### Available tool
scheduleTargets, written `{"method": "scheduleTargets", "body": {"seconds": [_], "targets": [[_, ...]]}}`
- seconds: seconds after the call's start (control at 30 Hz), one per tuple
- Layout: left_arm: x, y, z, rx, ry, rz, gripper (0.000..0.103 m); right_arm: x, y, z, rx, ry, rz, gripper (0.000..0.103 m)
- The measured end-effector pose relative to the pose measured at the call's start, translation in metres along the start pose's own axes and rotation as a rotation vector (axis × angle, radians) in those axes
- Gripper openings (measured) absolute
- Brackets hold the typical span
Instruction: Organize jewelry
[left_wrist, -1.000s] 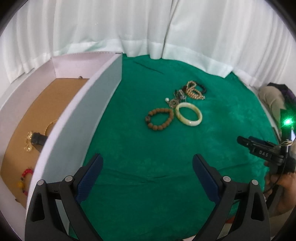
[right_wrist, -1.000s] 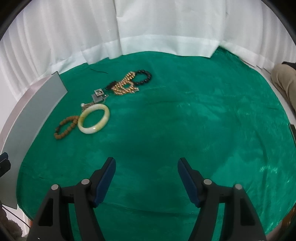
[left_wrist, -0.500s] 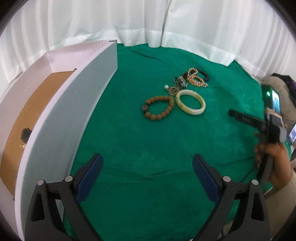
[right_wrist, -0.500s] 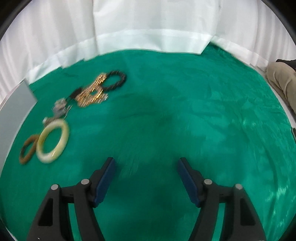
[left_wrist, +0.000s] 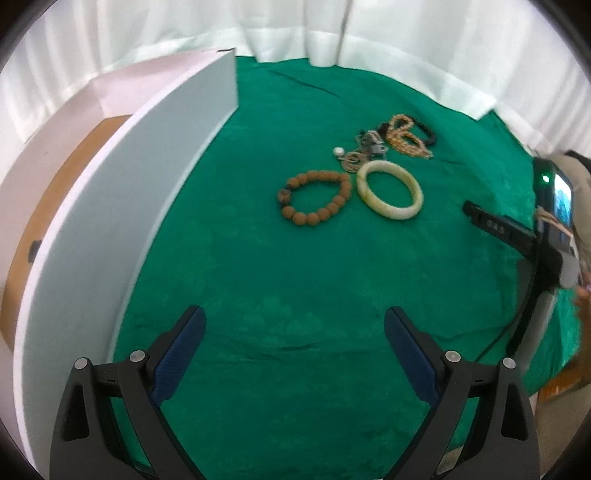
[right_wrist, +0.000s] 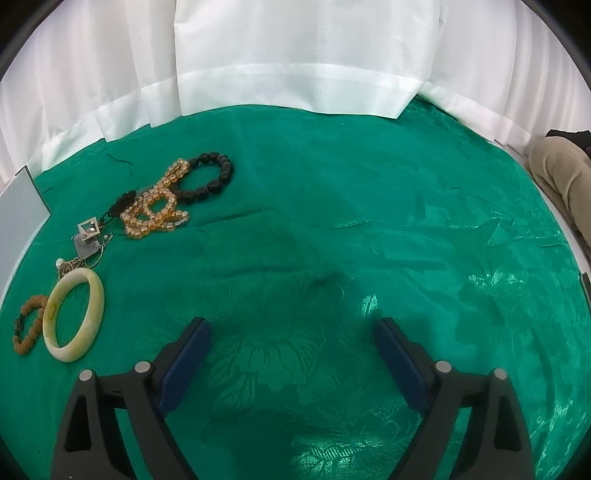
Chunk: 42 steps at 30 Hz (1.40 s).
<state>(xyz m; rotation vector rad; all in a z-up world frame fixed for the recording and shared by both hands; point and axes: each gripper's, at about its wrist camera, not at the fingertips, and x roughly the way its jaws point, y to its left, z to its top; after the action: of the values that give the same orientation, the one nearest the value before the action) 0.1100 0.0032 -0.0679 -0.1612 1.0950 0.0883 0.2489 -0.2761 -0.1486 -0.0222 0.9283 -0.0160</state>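
Observation:
On the green cloth lie a brown wooden bead bracelet (left_wrist: 314, 199), a pale jade bangle (left_wrist: 389, 190), a pearl and silver pieces (left_wrist: 364, 149), an amber bead strand (left_wrist: 406, 138) and a black bead bracelet (left_wrist: 428, 133). They also show in the right wrist view: bangle (right_wrist: 74, 314), brown beads (right_wrist: 29, 323), amber strand (right_wrist: 157, 205), black beads (right_wrist: 210, 177). My left gripper (left_wrist: 295, 350) is open and empty, well short of the jewelry. My right gripper (right_wrist: 291, 354) is open and empty, right of the pile.
A white box (left_wrist: 122, 206) with a brown floor stands at the left, its tall wall beside my left gripper. White curtains (right_wrist: 295, 55) ring the table. The right hand-held gripper (left_wrist: 517, 232) shows at the right edge of the left wrist view.
The left gripper has risen and swung right, so less of the box's inside shows. The right gripper has moved in toward the cloth, and the jewelry has slid to its left.

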Motion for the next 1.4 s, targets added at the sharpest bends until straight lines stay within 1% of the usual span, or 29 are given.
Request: {"method": "scheduleTargets", "body": {"seconds": [0.13,0.23,0.43,0.57,0.7,0.87,1.2,1.4], "targets": [[0.005,0.005,0.0,-0.053,0.028,0.026,0.097,0.001,0.003,0.0,-0.001,0.0,-0.001,0.093],[0.008,0.002,-0.001,-0.074,0.047,0.038,0.097,0.001,0.001,0.001,-0.001,0.0,-0.001,0.093],[0.007,-0.012,-0.007,-0.046,0.065,0.053,0.097,0.001,0.002,0.001,-0.001,0.0,-0.001,0.093],[0.005,-0.015,-0.009,-0.036,0.071,0.06,0.097,0.001,0.002,0.001,-0.001,0.0,0.0,0.093],[0.001,-0.005,-0.01,-0.058,0.054,0.047,0.097,0.002,0.0,0.001,-0.001,0.0,0.0,0.093],[0.011,0.003,-0.01,-0.083,0.067,0.021,0.097,0.001,0.002,0.001,-0.001,0.001,0.0,0.093],[0.011,0.015,-0.013,-0.083,0.032,-0.035,0.097,0.002,0.0,0.001,-0.001,0.001,-0.001,0.093],[0.007,0.027,-0.022,-0.056,-0.004,-0.035,0.097,0.002,0.0,0.002,-0.001,0.001,-0.001,0.093]]}}
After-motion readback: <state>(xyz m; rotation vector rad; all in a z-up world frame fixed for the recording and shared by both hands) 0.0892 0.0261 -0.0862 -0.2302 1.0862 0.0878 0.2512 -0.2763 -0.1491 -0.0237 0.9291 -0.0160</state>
